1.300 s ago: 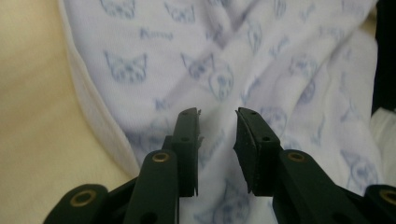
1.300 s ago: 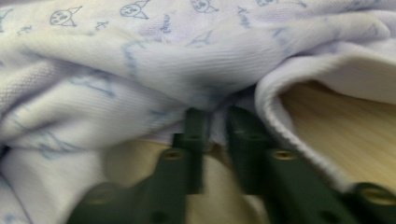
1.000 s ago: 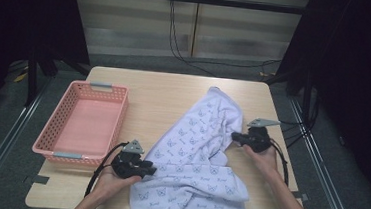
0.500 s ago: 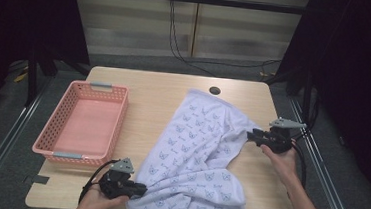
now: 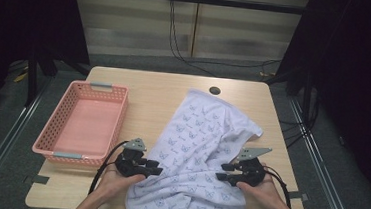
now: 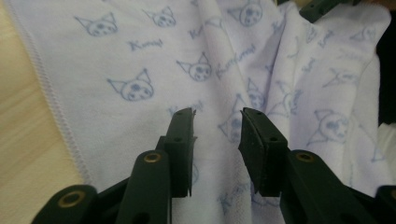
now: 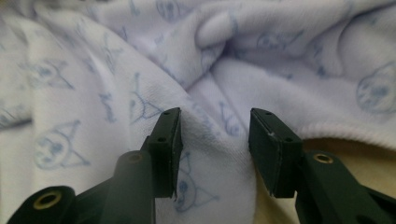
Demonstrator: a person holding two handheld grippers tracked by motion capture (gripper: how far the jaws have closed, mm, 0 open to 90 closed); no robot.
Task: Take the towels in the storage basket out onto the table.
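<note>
Closing now, we risk pinching one loose ridge of the cat-print towel (image 5: 197, 155): both the left gripper (image 5: 154, 166) and right gripper (image 5: 222, 172) have just been opening, cloth lying unpressed between their half-open jaws.

Both forearms come in from the near edge. The left gripper (image 5: 154, 167) points right and the right gripper (image 5: 222, 171) points left, tips facing each other. Both have just been opening; their pads seem to press nothing, though blur leaves doubt.
</note>
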